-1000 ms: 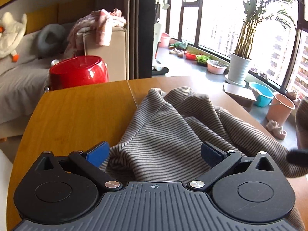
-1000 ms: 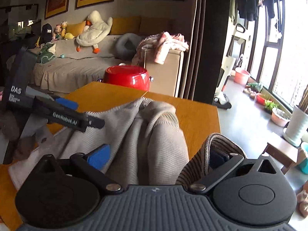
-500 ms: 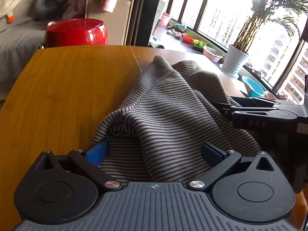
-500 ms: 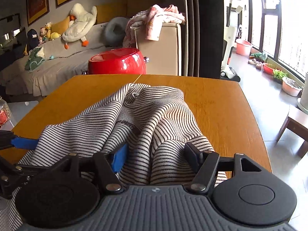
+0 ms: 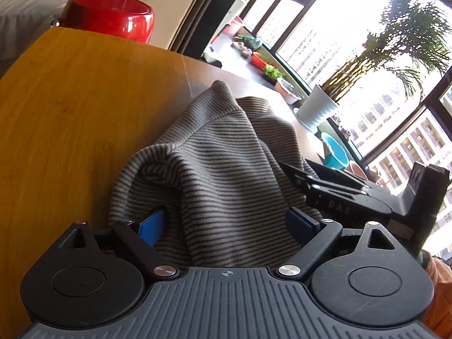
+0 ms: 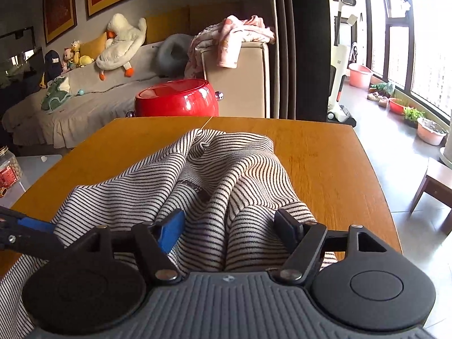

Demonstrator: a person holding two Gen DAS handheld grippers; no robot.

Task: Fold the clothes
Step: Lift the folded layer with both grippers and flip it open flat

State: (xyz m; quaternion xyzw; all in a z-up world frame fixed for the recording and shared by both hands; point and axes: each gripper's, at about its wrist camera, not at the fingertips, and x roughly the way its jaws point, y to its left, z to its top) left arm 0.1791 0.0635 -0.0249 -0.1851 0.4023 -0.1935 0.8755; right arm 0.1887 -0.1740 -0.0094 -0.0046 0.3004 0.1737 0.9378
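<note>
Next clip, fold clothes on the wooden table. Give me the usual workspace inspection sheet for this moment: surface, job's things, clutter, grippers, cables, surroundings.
Surface: wooden table, bare around the garment.
Job's things: one striped garment, bunched in loose folds, not yet folded flat.
Clutter: nothing seen on the table; a red pot sits just past its far edge.
Grippers: left gripper closing, cloth between its jaws, pads not yet pressing. Right gripper opening slightly, a ridge of cloth between its jaws; grip cannot be told.
Cables: nothing seen.
Surroundings: sofa with plush duck, pink clothes heaped on a cabinet, potted palm by large windows.
</note>
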